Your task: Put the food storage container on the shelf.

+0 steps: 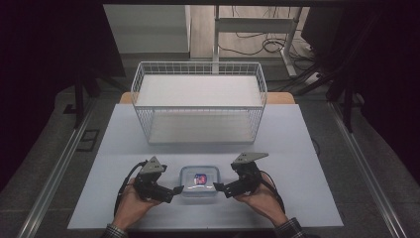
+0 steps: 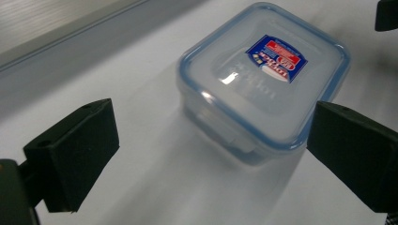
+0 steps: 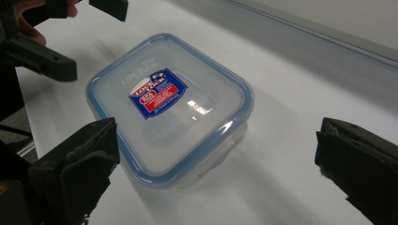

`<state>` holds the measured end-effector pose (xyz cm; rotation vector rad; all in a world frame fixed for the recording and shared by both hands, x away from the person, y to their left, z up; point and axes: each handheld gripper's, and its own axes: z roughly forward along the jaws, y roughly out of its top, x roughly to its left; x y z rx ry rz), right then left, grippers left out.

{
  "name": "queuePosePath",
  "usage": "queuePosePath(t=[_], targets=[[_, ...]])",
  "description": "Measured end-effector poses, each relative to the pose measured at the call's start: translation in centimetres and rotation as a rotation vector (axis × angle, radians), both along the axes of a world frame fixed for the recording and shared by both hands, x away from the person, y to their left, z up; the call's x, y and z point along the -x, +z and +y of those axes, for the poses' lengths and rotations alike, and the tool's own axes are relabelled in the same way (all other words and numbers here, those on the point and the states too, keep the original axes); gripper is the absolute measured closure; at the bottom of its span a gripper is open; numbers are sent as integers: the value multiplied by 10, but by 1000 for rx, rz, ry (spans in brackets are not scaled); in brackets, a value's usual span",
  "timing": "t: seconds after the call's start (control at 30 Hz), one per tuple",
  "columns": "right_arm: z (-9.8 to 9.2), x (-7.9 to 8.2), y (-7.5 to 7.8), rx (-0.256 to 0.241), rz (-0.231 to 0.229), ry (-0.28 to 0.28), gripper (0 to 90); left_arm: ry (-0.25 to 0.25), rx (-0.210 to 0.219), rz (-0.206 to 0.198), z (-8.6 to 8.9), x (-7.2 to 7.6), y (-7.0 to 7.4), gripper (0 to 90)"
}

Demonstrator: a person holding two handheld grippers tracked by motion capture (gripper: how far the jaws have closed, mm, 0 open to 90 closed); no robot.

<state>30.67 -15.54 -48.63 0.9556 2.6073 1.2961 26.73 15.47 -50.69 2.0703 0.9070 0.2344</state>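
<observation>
high view: we log a clear lidded box (image 1: 199, 181) low centre of frame on the worktop (image 1: 307, 163), lying between the left tongs (image 1: 179, 189) and right tongs (image 1: 215, 186), about equally near each; its long side looks to run across the frame. a wire basket (image 1: 198, 101) above it is empty.

left gripper view: tongs (image 2: 211, 154) spread, the box (image 2: 263, 79) ahead at upper right, untouched.

right gripper view: tongs (image 3: 216, 164) spread, the box (image 3: 169, 105) just left of centre; we cannot tell its contents.
</observation>
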Motion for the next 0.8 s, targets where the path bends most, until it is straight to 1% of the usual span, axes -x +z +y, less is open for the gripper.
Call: queuePosePath(t=[0.03, 0.07, 0.1, 0.13, 0.2, 0.23, 0.3, 0.33, 0.37, 0.4, 0.43, 0.47, 0.5, 0.53, 0.57, 0.6, 0.63, 0.73, 0.77, 0.8], targets=[[2, -1, 0, -3, 4, 5, 4, -5, -3, 6, -2, -2, -1, 21], [6, -1, -2, 8, 7, 19, 7, -8, -4, 14, -4, -4, -3, 27], [6, -1, -2, 8, 7, 19, 7, -10, -1, 21, -5, -5, -4, 27], [11, -2, -4, 27, 8, 30, 10, -12, -1, 38, -7, -9, -6, 32], [16, -2, -7, 36, 11, 42, 14, -17, -4, 53, -9, -14, -8, 33], [19, -3, -8, 43, 22, 43, 16, -18, 2, 59, -10, -16, -8, 33], [23, -6, -10, 59, 27, 47, 22, -26, 17, 86, -13, -21, -8, 33], [26, -8, -11, 59, 35, 48, 28, -32, 23, 98, -14, -23, -10, 33], [28, -10, -12, 60, 52, 51, 35, -36, 44, 118, -14, -26, -12, 26], [28, -10, -12, 60, 52, 51, 35, -36, 44, 118, -14, -26, -12, 26], [29, -12, -14, 61, 66, 54, 42, -41, 67, 137, -14, -27, -14, 26], [30, -15, -19, 54, 112, 59, 58, -66, 109, 180, -13, -28, -19, 27], [30, -15, -19, 54, 112, 59, 58, -66, 109, 180, -13, -28, -19, 30], [28, -17, -22, 27, 161, 65, 82, -77, 122, 195, -13, -28, -20, 50], [27, -17, -22, 21, 174, 68, 97, -93, 144, 219, -14, -28, -21, 69], [27, -16, -22, 18, 185, 74, 122, -111, 151, 232, -14, -27, -20, 102], [27, -15, -22, 19, 196, 79, 122, -109, 146, 231, -14, -25, -20, 122], [26, -13, -22, 27, 196, 86, 134, -108, 139, 238, -14, -22, -19, 123], [22, -11, -20, 19, 199, 81, 183, -107, 145, 251, -12, -20, -20, 147], [20, -10, -20, 14, 204, 79, 202, -107, 154, 257, -10, -19, -20, 158]])
